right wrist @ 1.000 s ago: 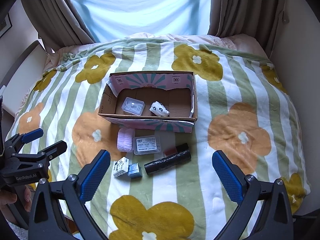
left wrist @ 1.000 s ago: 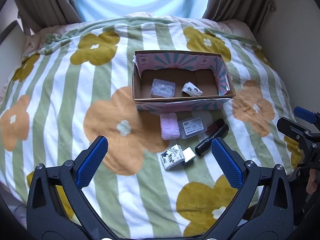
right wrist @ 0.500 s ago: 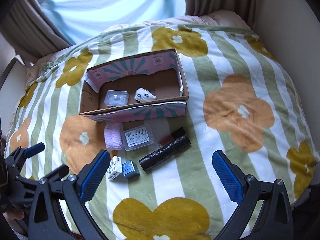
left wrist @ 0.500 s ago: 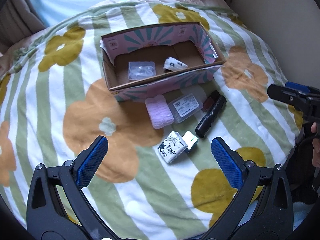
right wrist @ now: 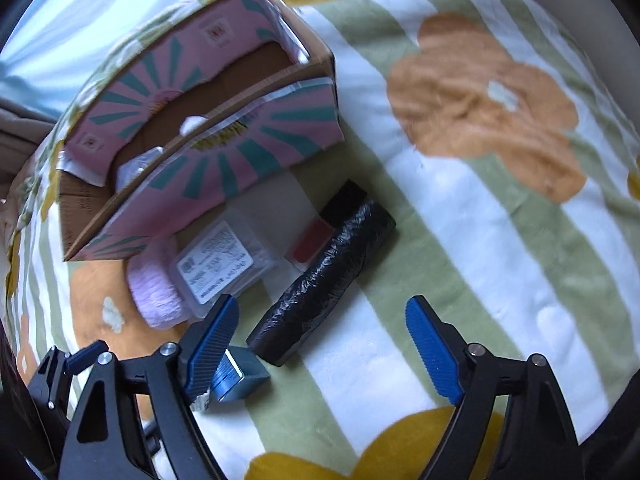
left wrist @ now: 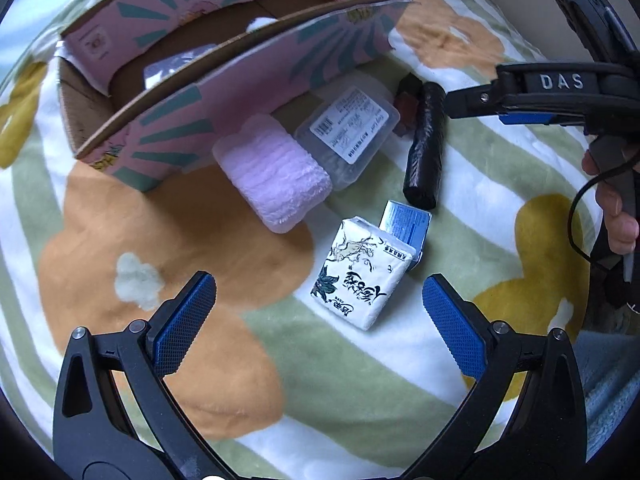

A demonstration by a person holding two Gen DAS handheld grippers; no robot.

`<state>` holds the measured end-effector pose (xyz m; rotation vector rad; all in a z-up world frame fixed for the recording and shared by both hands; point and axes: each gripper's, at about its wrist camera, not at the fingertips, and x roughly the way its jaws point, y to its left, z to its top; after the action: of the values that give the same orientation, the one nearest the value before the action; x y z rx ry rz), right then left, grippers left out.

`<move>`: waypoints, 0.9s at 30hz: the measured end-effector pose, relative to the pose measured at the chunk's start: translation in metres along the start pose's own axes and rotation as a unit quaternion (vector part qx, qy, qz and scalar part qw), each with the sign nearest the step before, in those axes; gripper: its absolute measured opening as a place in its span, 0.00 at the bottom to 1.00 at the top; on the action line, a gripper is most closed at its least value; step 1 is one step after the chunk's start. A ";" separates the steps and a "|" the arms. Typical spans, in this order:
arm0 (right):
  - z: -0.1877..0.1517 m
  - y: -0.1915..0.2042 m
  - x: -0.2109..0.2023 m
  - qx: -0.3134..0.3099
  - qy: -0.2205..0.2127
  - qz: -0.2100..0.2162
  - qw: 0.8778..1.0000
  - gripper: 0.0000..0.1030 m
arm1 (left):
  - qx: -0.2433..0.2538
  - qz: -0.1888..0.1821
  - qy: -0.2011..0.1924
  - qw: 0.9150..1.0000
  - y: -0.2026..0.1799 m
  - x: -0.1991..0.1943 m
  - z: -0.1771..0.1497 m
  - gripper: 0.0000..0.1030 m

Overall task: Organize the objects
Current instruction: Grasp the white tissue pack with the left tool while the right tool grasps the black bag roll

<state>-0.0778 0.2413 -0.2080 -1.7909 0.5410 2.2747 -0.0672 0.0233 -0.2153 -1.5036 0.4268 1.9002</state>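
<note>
A pink cardboard box (left wrist: 248, 76) (right wrist: 224, 160) stands on the flowered blanket, holding a clear case and a white packet, both mostly hidden by its front wall. In front of it lie a pink towel roll (left wrist: 276, 176) (right wrist: 156, 296), a clear labelled case (left wrist: 348, 132) (right wrist: 220, 264), a black bag roll (left wrist: 424, 148) (right wrist: 324, 288), a red and black item (right wrist: 320, 232), a small blue box (left wrist: 406, 226) (right wrist: 236, 376) and a white tissue pack (left wrist: 360, 276). My left gripper (left wrist: 316, 320) hovers open just short of the tissue pack. My right gripper (right wrist: 320, 344) is open over the black roll's near end.
The flowered, green-striped blanket (right wrist: 500, 208) covers the whole bed; its right side is bare. A beige wall borders the bed at the far right. A hand (left wrist: 612, 216) holds the right gripper's handle at the right edge of the left wrist view.
Both grippers have dropped low and moved in close to the items before the box. The left now nears the tissue pack, the right the black roll. No item moved.
</note>
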 end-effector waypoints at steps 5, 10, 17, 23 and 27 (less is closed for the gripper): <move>0.006 -0.002 0.027 0.032 0.016 -0.004 0.999 0.71 | 0.029 -0.034 0.011 0.999 -0.001 0.025 0.006 1.00; 0.010 -0.002 0.047 0.051 0.038 -0.010 0.998 0.57 | 0.053 -0.055 0.022 0.997 0.000 0.043 0.012 0.92; 0.009 -0.007 0.057 0.076 0.053 -0.012 0.996 0.41 | 0.066 -0.093 0.036 0.993 0.000 0.056 0.012 0.70; 0.008 -0.020 0.054 0.105 0.053 -0.002 0.993 0.35 | 0.074 -0.102 0.037 0.991 -0.001 0.059 0.008 0.47; 0.006 -0.028 0.051 0.120 0.054 0.009 0.991 0.33 | 0.075 -0.102 0.035 0.991 -0.001 0.056 0.008 0.42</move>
<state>-0.0860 0.2655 -0.2607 -1.8000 0.8146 2.0312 -0.0791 0.0454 -0.2657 -1.4591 0.4200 1.6257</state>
